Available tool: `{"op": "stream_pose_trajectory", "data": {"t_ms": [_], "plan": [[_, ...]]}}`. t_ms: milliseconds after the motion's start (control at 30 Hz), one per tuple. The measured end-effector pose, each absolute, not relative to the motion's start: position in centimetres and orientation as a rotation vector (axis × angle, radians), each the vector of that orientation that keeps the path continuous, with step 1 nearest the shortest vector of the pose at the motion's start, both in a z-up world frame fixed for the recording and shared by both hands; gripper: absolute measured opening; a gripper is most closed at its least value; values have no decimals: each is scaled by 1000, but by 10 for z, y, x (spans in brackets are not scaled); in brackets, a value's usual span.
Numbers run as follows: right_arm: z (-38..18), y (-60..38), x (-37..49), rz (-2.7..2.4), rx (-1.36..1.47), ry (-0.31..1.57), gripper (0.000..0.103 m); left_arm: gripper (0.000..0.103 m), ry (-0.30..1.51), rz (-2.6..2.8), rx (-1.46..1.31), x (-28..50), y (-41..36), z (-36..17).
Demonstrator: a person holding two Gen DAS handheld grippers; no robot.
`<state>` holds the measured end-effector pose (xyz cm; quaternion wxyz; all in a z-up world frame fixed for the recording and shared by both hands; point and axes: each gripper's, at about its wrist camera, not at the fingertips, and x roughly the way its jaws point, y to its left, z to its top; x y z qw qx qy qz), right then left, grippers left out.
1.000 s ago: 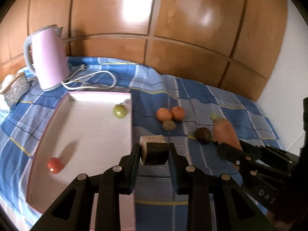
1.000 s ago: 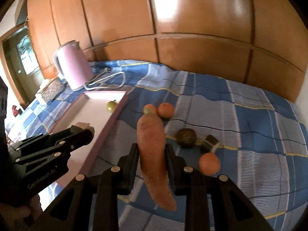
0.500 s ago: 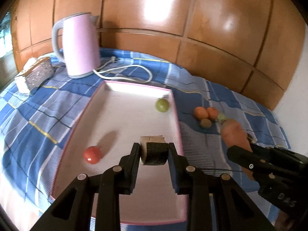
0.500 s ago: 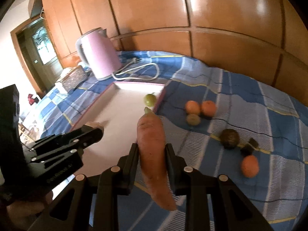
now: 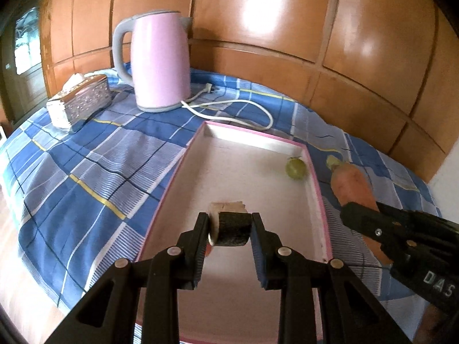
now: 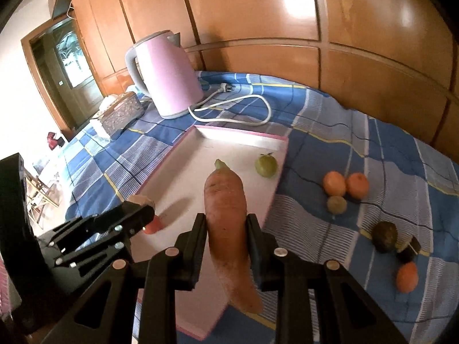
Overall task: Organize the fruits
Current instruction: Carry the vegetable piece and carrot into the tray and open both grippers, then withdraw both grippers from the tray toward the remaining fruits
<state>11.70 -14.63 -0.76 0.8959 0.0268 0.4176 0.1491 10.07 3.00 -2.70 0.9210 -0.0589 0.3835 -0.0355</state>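
My left gripper [image 5: 231, 228] is shut on a dark-skinned, pale-fleshed chunk [image 5: 229, 226] and holds it above the pink-rimmed white tray [image 5: 252, 140]. A green fruit [image 5: 295, 168] lies at the tray's far right corner; a red tomato [image 6: 153, 225] lies near the tray's left side, partly hidden by the left gripper [image 6: 137, 212]. My right gripper [image 6: 226, 232] is shut on a long orange carrot [image 6: 226, 215], held over the tray's right edge; the carrot also shows in the left wrist view [image 5: 354, 189].
A pink kettle [image 5: 159, 60] with a white cord [image 5: 243, 109] and a silver tissue box [image 5: 79, 100] stand behind the tray. On the blue checked cloth [image 6: 358, 143] to the right lie small orange fruits [image 6: 344, 183], a dark avocado [image 6: 384, 236] and another orange [image 6: 406, 276].
Both grippers moved left with their loads. The left gripper now hangs over the tray's middle; the carrot now hangs over the tray's right edge. The kettle looms closer.
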Motion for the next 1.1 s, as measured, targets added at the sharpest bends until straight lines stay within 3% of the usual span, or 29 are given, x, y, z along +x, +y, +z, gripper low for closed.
{"op": "stream_pose_trajectory", "data": {"t_ms": [100,167,233,500,567,800,1100], "plan": [[-12,-135,124,315,58,876,31,31,782,-51,-137,101,37,-28],[-15,-130,127,325,67,877,37,54,778,-40,-148,101,41,-28],[-15,-128,124,321,61,869,40,63,775,-15,-155,100,46,-28],[-13,-135,101,270,5,807,48,78,744,41,-138,84,45,-21],[-12,-141,94,254,3,787,48,86,734,38,-133,80,43,-19],[-13,-167,83,231,90,783,48,92,712,-1,-128,65,29,-13],[-14,-200,64,169,104,763,48,93,724,-43,-87,57,3,-13]]}}
